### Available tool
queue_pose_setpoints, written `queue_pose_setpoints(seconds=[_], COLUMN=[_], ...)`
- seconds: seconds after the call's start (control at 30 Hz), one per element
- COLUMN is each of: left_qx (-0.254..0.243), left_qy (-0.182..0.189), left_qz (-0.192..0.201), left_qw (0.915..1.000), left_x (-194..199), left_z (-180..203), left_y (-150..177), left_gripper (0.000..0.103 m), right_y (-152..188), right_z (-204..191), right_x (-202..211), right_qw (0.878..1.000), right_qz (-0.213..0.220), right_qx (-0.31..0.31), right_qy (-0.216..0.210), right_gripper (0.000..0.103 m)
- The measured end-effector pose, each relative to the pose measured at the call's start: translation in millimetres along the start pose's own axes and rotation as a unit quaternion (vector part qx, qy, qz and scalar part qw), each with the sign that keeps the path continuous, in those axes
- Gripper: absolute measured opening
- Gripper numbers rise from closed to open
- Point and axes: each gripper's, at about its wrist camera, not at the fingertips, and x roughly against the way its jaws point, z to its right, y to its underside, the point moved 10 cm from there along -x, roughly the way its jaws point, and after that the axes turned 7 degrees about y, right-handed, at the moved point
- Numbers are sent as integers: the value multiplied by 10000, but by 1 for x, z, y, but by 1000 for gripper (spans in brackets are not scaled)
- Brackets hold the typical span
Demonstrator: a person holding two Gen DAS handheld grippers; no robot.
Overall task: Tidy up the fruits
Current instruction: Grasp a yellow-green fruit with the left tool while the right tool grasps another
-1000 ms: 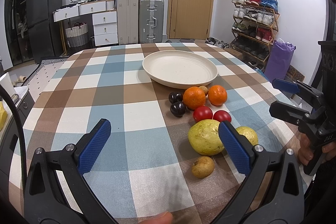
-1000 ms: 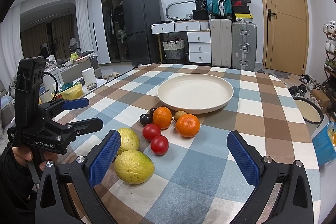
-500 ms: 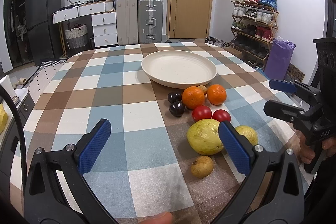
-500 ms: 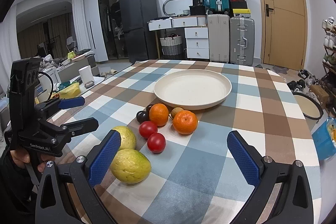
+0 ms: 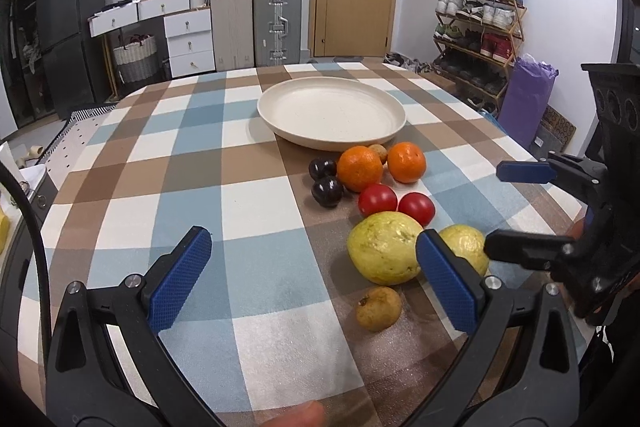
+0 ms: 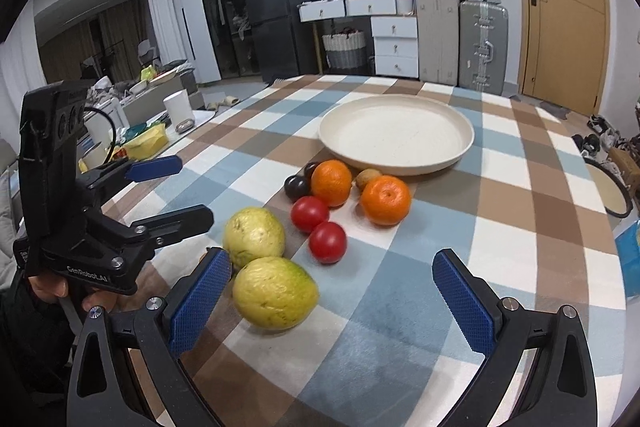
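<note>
Left gripper and right gripper hung wide open, empty, over checked tablecloth. Round cream plate sat bare, frame centre. Large yellow-green guava lay nearest right gripper's jaws, likely first pick. Two oranges, tomatoes clustered below plate.

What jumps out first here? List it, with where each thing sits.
The cluster of bright fruit at the middle of the checked tablecloth: two oranges, two red tomatoes, dark plums and two big yellow-green guavas nearest the camera. Just behind it lies a wide cream plate with nothing on it. Both blue-padded tongs, left and right, are open, holding nothing.
</note>
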Motion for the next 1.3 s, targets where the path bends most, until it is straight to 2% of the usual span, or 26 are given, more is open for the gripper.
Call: queue_pose_setpoints(seconds=[0.17, 0.27, 0.33, 0.5, 0.67, 0.73, 1.0, 1.1, 1.3], left_qx=[50, 87, 127, 81, 46, 27, 8, -11, -3], left_qy=[48, 101, 119, 171, 233, 271, 332, 382, 693], left_qz=[-115, -136, -164, -234, -325, -351, -439, -578, -800], left_qw=[9999, 9998, 9997, 9995, 9992, 9990, 9985, 9976, 9944], left_x=[-2, -7, -7, -12, -19, -20, -27, -34, -47], left_z=[-2, 1, 0, 7, 13, 16, 22, 27, 40], left_y=[3, 2, 2, 3, 5, 5, 6, 9, 16], left_gripper=[102, 102, 102, 102, 102, 102, 99, 90, 57], right_y=[14, 20, 22, 28, 31, 31, 26, 23, 19], right_z=[-8, -13, -18, -30, -36, -35, -18, -7, 6], right_x=[-13, -17, -19, -24, -29, -30, -25, -22, -18], right_qw=[9988, 9974, 9958, 9940, 9923, 9925, 9947, 9956, 9962], right_qz=[-449, -601, -711, -838, -938, -940, -838, -772, -700], right_qx=[-13, -51, -76, 18, -21, -12, -190, -262, -378], right_qy=[-173, -392, -580, -708, -811, -777, -572, -455, -358], right_gripper=[102, 92, 90, 81, 67, 56, 56, 56, 56])
